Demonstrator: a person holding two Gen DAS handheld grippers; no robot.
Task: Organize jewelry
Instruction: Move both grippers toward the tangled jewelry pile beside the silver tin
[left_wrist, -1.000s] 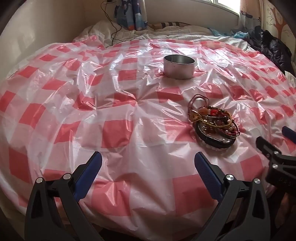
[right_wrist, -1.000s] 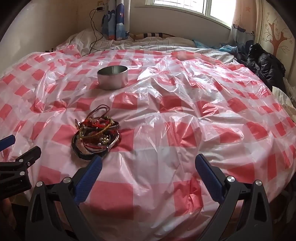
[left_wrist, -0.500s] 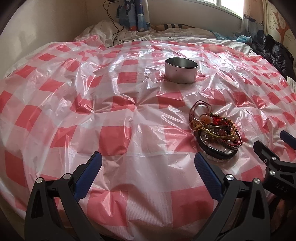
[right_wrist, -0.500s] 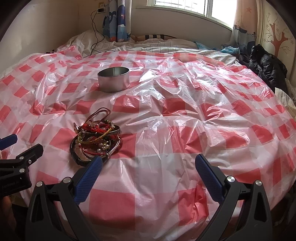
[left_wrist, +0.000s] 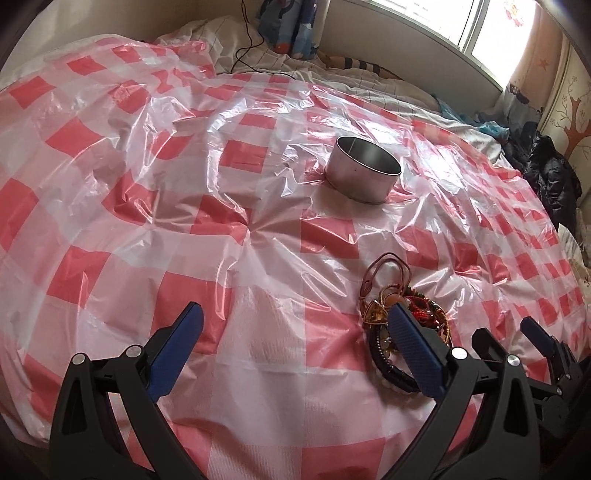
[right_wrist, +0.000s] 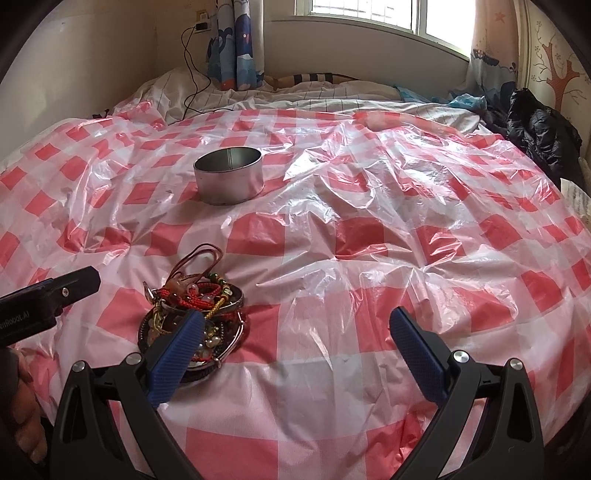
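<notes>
A tangled pile of jewelry (left_wrist: 400, 317) (right_wrist: 192, 306), with red cords, beads, bangles and a brown cord loop, lies on a red-and-white checked plastic sheet (left_wrist: 258, 258) over a bed. A round open metal tin (left_wrist: 364, 173) (right_wrist: 229, 179) stands farther back, apart from the pile. My left gripper (left_wrist: 295, 332) is open and empty; its right finger covers part of the pile. My right gripper (right_wrist: 295, 336) is open and empty; its left finger overlaps the pile's near edge. The left gripper's tip also shows at the left edge of the right wrist view (right_wrist: 66, 288).
The sheet is crinkled and shiny. A black jacket (right_wrist: 539, 133) lies at the right edge of the bed. White bedding (right_wrist: 295, 96), a black cable (right_wrist: 192, 85) and a blue curtain (right_wrist: 236, 44) are at the back below a window.
Both grippers have moved forward toward the jewelry pile. The left gripper has also tilted and swung right. The pile and tin have not moved.
</notes>
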